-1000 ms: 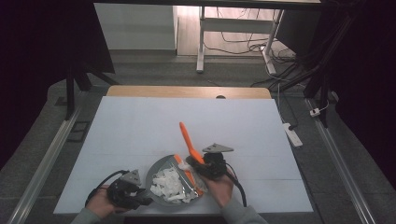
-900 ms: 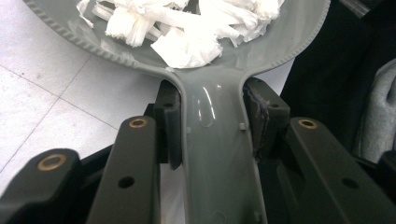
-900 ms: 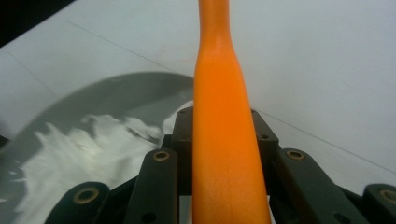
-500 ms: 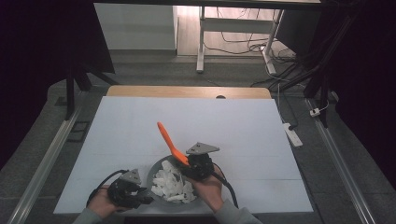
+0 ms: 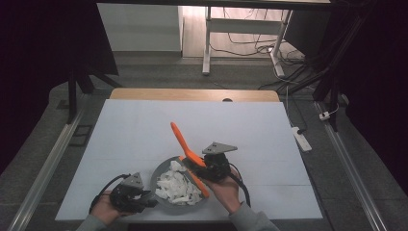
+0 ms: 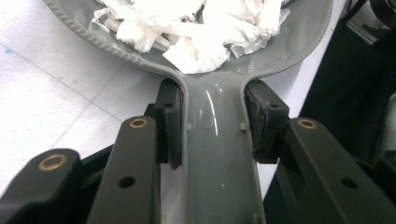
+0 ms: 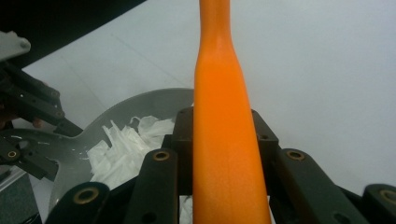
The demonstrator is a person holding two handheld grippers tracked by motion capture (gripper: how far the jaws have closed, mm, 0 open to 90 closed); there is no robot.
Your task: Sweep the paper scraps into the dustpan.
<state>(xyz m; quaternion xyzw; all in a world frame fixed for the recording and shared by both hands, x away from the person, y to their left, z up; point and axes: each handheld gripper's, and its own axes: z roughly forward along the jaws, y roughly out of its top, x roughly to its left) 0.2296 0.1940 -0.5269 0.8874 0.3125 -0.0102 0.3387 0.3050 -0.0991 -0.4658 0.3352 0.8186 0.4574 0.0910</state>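
Near the desk's [image 5: 144, 130] front edge, the left gripper [image 6: 212, 123] clamps its jaws on the glossy grey pan's [image 5: 161, 172] flat handle, ribbed rim and crumpled white paper [image 5: 177, 186] plain up close, while the right gripper [image 7: 223, 140] grips a smooth, tapering orange spatula [image 5: 185, 150] slanting above the pan.

From my remote seat I see the white surface [image 5: 144, 130] with its wooden far edge, a white power strip [image 5: 301, 139] on the grey floor [image 5: 192, 72] to its right, tangled cables [image 5: 255, 41] beyond, and a white table leg [image 5: 207, 41] standing behind.
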